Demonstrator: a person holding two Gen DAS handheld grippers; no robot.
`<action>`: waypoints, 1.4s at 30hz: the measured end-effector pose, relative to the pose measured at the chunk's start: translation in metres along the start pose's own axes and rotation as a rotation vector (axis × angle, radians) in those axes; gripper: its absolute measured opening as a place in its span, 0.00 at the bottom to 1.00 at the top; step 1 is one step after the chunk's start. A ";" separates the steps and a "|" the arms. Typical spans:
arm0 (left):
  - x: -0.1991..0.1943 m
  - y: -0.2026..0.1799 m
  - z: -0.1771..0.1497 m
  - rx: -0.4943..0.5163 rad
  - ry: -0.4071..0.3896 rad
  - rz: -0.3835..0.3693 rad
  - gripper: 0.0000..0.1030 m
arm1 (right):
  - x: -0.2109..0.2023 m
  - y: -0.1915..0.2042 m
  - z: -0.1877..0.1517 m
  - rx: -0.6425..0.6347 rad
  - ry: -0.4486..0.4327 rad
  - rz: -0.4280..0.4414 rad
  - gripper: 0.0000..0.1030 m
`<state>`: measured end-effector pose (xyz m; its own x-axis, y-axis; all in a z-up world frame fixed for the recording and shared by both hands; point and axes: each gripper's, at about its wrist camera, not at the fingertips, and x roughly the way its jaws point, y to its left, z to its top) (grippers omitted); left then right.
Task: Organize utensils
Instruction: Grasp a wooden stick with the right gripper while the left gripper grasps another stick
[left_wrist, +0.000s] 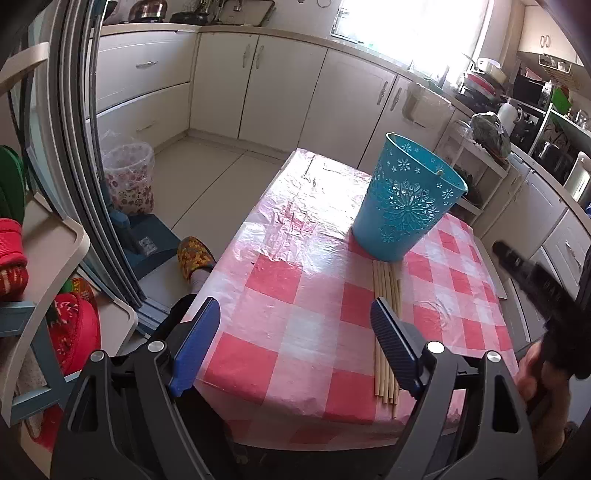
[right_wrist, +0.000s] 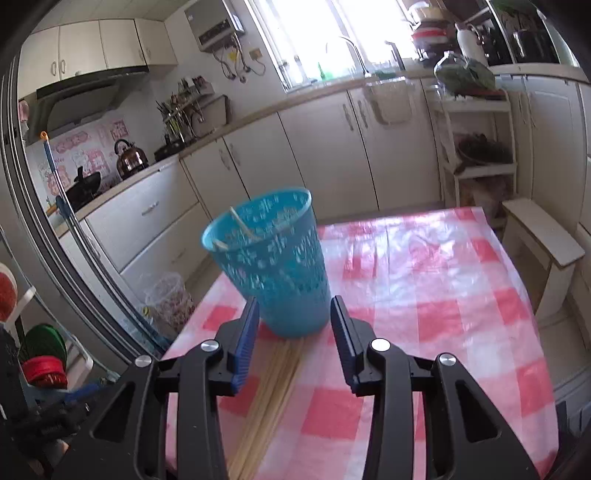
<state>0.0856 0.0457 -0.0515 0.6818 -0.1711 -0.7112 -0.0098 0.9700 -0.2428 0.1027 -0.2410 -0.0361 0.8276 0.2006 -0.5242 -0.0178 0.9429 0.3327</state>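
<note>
A teal perforated basket stands upright on the checked table. One pale chopstick leans inside it against the rim. A bundle of several wooden chopsticks lies flat in front of the basket, pointing at its base. My left gripper hovers wide open over the near table edge with nothing between its fingers; its right finger is just left of the bundle. My right gripper is open above the bundle's far end, close to the basket, and touches nothing. A hand shows at the right edge.
The table wears a red-and-white cloth under clear plastic. On the floor to the left are a lined floral bin and a slippered foot. A sliding door frame and a shelf rack stand left; a white stool stands right.
</note>
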 end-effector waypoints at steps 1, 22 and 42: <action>-0.003 -0.002 0.000 0.004 -0.006 -0.001 0.77 | 0.002 -0.002 -0.010 0.003 0.032 -0.012 0.39; -0.033 0.013 -0.013 -0.008 -0.033 0.007 0.80 | 0.084 0.016 -0.065 -0.041 0.330 -0.104 0.20; 0.015 -0.012 -0.012 0.057 0.068 -0.004 0.80 | 0.095 0.012 -0.064 -0.262 0.366 -0.160 0.09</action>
<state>0.0871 0.0294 -0.0678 0.6302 -0.1842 -0.7542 0.0354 0.9772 -0.2092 0.1446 -0.1932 -0.1319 0.5803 0.0833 -0.8102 -0.0855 0.9955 0.0411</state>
